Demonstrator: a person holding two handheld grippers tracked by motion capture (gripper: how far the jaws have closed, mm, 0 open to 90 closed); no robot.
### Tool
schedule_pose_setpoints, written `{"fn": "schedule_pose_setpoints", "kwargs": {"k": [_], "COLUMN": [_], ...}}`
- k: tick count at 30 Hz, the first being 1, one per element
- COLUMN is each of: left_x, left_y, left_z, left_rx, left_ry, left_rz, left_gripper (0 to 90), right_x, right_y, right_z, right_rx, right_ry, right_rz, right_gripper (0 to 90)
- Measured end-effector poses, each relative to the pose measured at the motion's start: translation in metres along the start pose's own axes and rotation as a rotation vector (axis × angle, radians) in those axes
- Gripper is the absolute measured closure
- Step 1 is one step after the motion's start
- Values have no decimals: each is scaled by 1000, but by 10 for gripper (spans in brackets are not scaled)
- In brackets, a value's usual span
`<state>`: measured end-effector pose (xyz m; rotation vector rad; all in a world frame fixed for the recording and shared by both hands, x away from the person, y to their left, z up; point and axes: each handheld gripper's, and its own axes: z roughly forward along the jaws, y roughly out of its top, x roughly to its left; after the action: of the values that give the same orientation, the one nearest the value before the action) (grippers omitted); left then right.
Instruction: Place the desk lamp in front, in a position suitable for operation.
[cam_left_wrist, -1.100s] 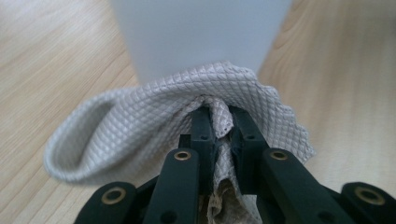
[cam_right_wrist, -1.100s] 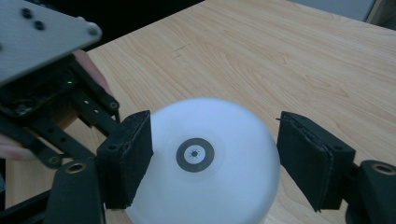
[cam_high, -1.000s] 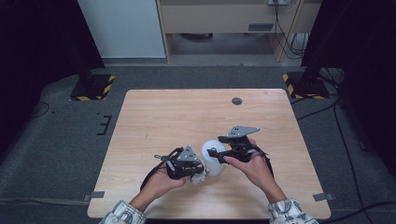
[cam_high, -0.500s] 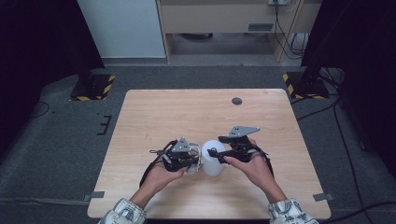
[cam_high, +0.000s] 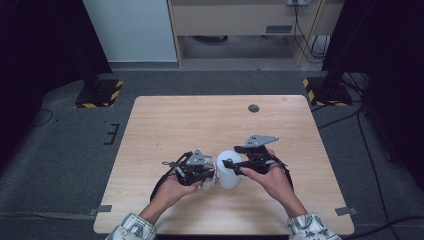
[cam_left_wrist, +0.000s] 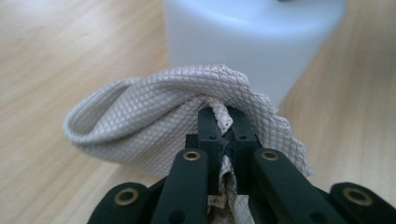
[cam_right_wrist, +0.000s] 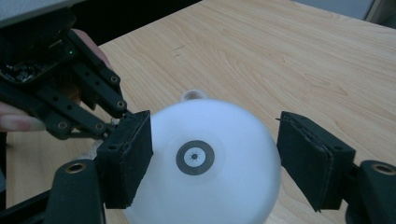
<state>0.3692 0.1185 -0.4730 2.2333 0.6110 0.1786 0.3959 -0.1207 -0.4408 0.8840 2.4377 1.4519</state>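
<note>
Right gripper view: white bottle (cam_right_wrist: 205, 163) lies w/ base toward camera, axis level.

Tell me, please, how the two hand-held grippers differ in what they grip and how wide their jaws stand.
The left hand-held gripper is shut on a folded quilted cloth; the right hand-held gripper stands wide around a white container. The cloth is soft and crumpled; the container is smooth and rounded. Both work over the wooden table.
</note>
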Motion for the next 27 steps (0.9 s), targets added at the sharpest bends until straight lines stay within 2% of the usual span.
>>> {"fn": "schedule_pose_setpoints", "kwargs": {"k": [4,7,9,11,17,21,24,27], "left_x": [-16,-22,-18,-14,2,5,6,2], "left_y": [2,6,6,5,9,9,5,3], "left_z": [2,4,4,1,-17,-6,2,6], "left_rx": [20,27,21,13,-101,-70,-32,1], "left_ry": [-37,-32,-38,-20,14,34,23,14], "left_rz": [43,70,56,48,-23,-22,-29,-5], "left_gripper": [867,867,867,867,867,868,868,867], "right_x": [-1,-1,-2,-2,-2,-3,-4,-4], "right_y": [-1,-1,-1,-1,-1,-2,-2,-2], "right_z": [-1,-1,-2,-3,-3,-3,-3,-3], "right_rx": [2,2,2,2,1,1,0,0], "right_ry": [5,7,3,3,7,8,11,11], "right_rz": [0,0,3,2,3,13,19,16], "right_gripper": [276,276,276,277,276,276,276,277]}}
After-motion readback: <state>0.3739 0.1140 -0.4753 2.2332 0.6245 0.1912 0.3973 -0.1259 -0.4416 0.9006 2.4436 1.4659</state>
